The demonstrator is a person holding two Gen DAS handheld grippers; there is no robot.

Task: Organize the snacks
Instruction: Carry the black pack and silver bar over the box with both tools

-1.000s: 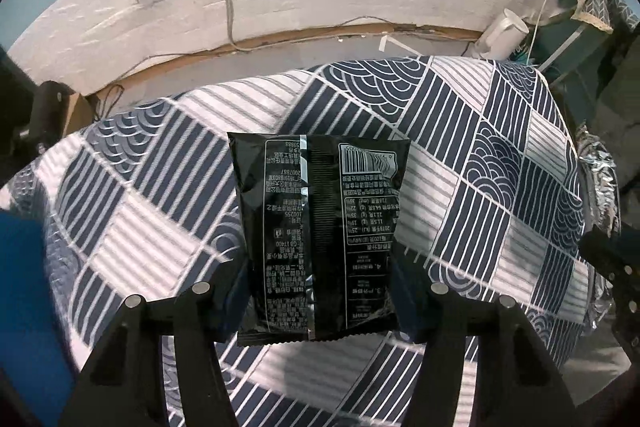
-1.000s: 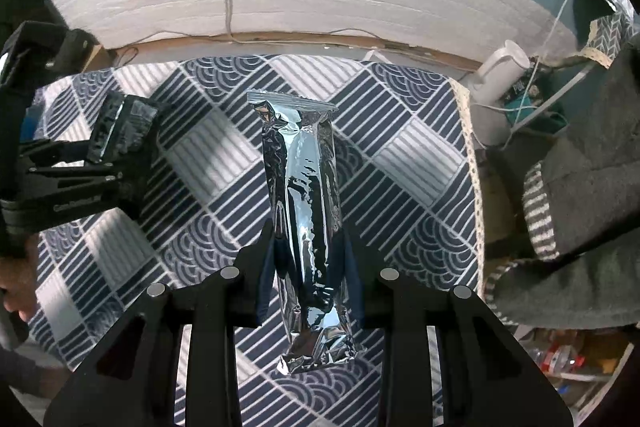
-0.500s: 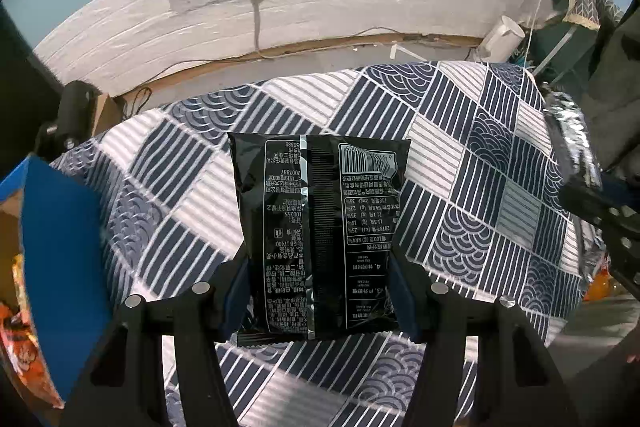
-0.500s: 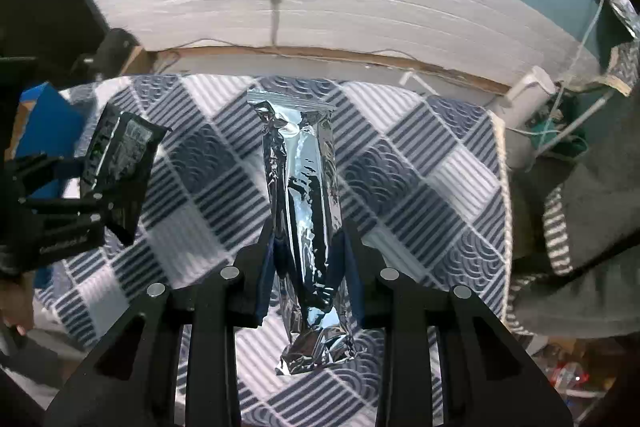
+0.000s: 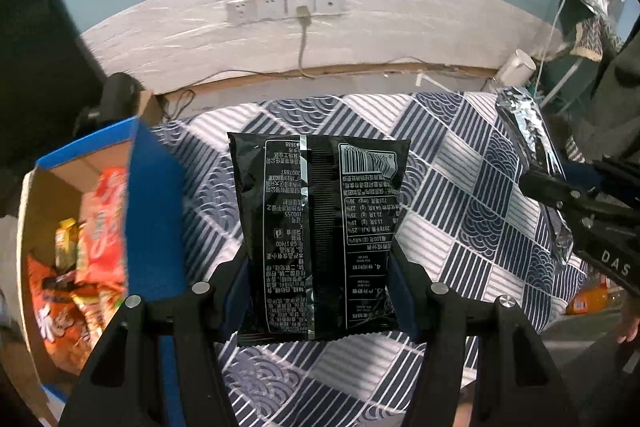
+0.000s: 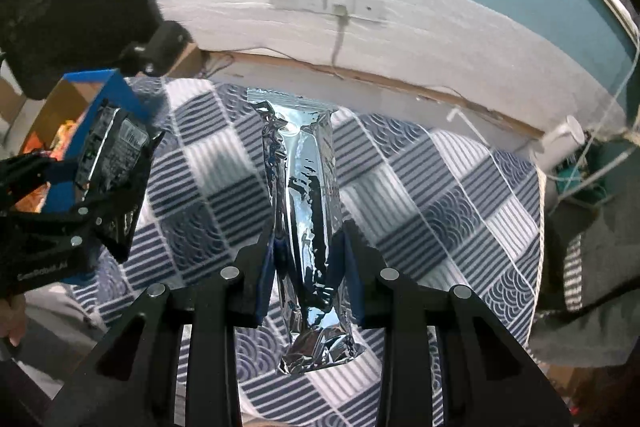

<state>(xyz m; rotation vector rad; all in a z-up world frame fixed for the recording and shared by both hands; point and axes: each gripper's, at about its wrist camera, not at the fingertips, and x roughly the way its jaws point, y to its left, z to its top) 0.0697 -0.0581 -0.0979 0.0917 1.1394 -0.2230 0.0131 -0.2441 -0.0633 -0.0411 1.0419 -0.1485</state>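
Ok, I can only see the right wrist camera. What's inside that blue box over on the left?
Observer: The left wrist view looks into the blue box: orange snack bags and a small yellow packet.
Operator: Which side of the black packet does that camera see?
Observer: The back of the black packet, with a barcode near its top.
Operator: Is it in the box yet?
Observer: No. The left tongs grip its lower part on both sides, and from there it hangs in front of the patterned cloth, with the box off to its left.
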